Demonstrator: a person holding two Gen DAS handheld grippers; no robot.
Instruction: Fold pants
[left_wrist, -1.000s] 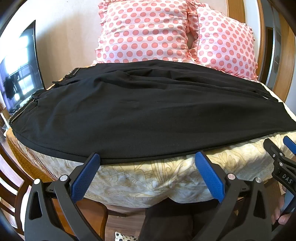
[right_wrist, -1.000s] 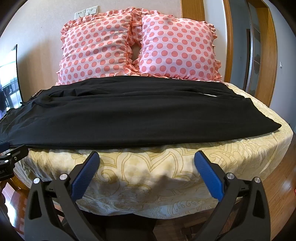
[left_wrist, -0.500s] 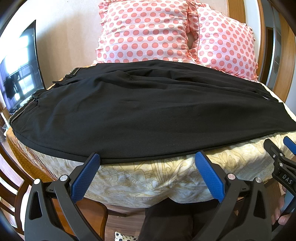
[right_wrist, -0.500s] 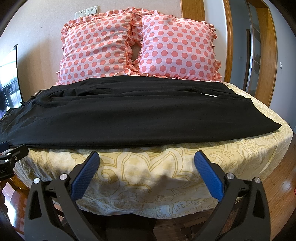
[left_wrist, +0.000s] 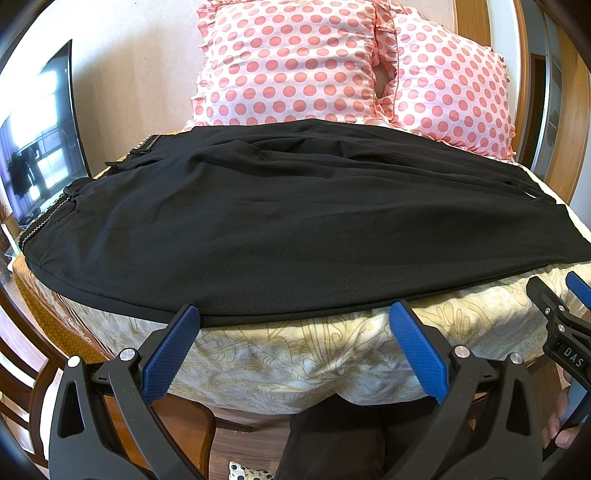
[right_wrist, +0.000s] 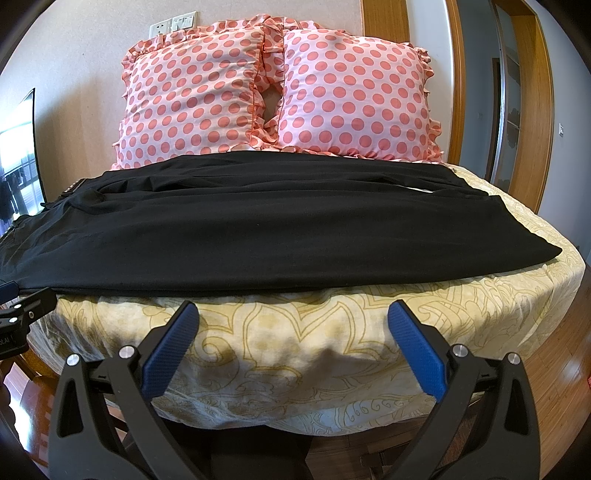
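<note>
Black pants (left_wrist: 288, 229) lie spread flat across a surface covered with a cream patterned cloth (left_wrist: 295, 354), waistband with pale trim at the left (left_wrist: 40, 221), leg ends at the right (right_wrist: 524, 236). The pants also fill the middle of the right wrist view (right_wrist: 258, 236). My left gripper (left_wrist: 293, 317) is open and empty, its fingertips at the pants' near hem. My right gripper (right_wrist: 291, 314) is open and empty, just below the near hem over the cloth. The right gripper also shows at the left wrist view's right edge (left_wrist: 561, 314).
Two pink polka-dot pillows (right_wrist: 273, 99) stand against the wall behind the pants. A dark screen (left_wrist: 40, 147) stands at the left. A wooden chair (left_wrist: 22, 369) is at lower left. A wooden door frame (right_wrist: 532, 110) is at the right. Wood floor lies below.
</note>
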